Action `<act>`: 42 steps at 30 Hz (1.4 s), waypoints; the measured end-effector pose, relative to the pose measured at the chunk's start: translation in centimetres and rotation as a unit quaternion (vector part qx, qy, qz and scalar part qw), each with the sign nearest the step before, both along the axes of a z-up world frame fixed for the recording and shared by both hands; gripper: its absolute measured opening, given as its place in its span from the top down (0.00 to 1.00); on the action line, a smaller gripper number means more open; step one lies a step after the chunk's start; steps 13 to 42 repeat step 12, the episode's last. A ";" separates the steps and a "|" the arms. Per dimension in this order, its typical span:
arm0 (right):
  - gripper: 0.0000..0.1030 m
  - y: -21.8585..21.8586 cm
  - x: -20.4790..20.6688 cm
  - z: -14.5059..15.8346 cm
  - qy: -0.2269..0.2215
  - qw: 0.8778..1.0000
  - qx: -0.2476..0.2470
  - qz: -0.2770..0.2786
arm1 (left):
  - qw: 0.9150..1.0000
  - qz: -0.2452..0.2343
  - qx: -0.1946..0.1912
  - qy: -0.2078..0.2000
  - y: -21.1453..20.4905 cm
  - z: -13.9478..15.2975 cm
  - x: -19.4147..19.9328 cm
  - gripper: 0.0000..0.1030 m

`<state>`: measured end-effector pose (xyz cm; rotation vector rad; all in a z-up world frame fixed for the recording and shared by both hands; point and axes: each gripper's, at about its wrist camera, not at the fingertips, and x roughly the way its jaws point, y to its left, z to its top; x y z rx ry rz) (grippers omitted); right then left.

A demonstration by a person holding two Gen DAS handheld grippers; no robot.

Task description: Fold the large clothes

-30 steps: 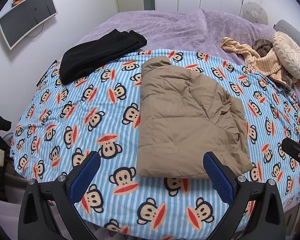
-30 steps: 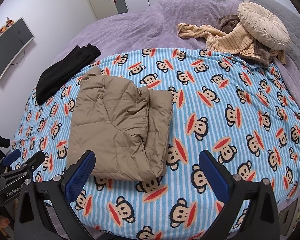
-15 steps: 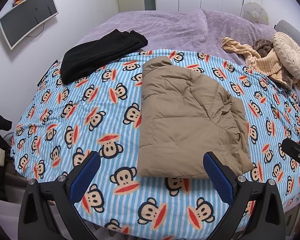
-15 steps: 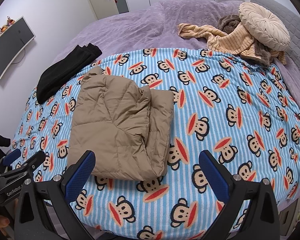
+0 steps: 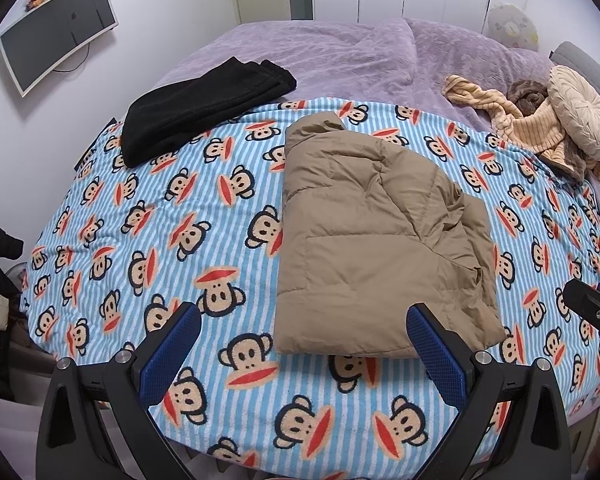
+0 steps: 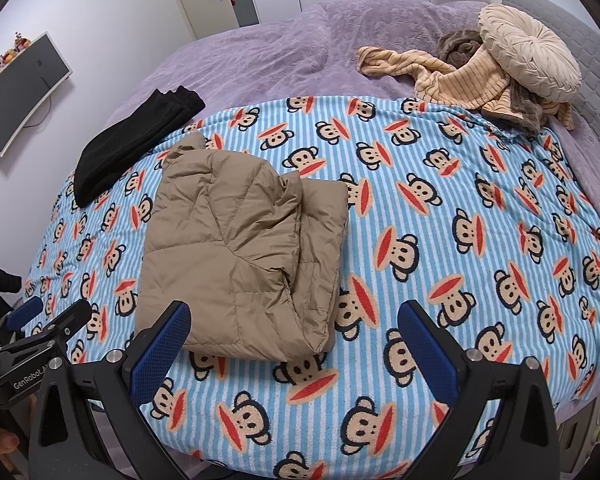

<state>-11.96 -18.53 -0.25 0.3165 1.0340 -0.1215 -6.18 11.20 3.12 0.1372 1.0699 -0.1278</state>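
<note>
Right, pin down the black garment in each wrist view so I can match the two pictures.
Left wrist view: black garment upper left, lying across the blanket's far edge.
Right wrist view: black garment left of centre, narrower.
Shared landmark: the tan puffer jacket lies nearer the camera, to the garment's right, in both.

Jacket (image 5: 372,240) ahead of the left gripper (image 5: 304,344): tan quilted cloth, smooth, faint sheen. Blanket (image 5: 140,220) under it: fuzzy matt terry. Purple bedspread (image 5: 340,52) beyond: plush, textured. Black garment (image 5: 196,108) far left: matt fleece. Fingers (image 6: 160,348) of the right gripper (image 6: 294,344): matt black plastic, blue dimpled rubber pads, shiny metal screws.
</note>
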 end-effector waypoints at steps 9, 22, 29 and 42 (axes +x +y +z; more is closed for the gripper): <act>0.00 0.2 -0.1 0.0 0.001 1.000 0.001 -0.003 | 1.000 0.011 0.004 -0.008 -0.1 0.1 -0.1 0.00; 0.00 0.2 -0.1 0.0 0.000 1.000 0.000 -0.003 | 1.000 0.008 0.004 -0.008 -0.3 0.2 0.0 0.00; 0.00 0.2 -0.1 0.0 0.000 1.000 0.000 -0.003 | 1.000 0.008 0.004 -0.008 -0.3 0.2 0.0 0.00; 0.00 0.2 -0.1 0.0 0.000 1.000 0.000 -0.003 | 1.000 0.008 0.004 -0.008 -0.3 0.2 0.0 0.00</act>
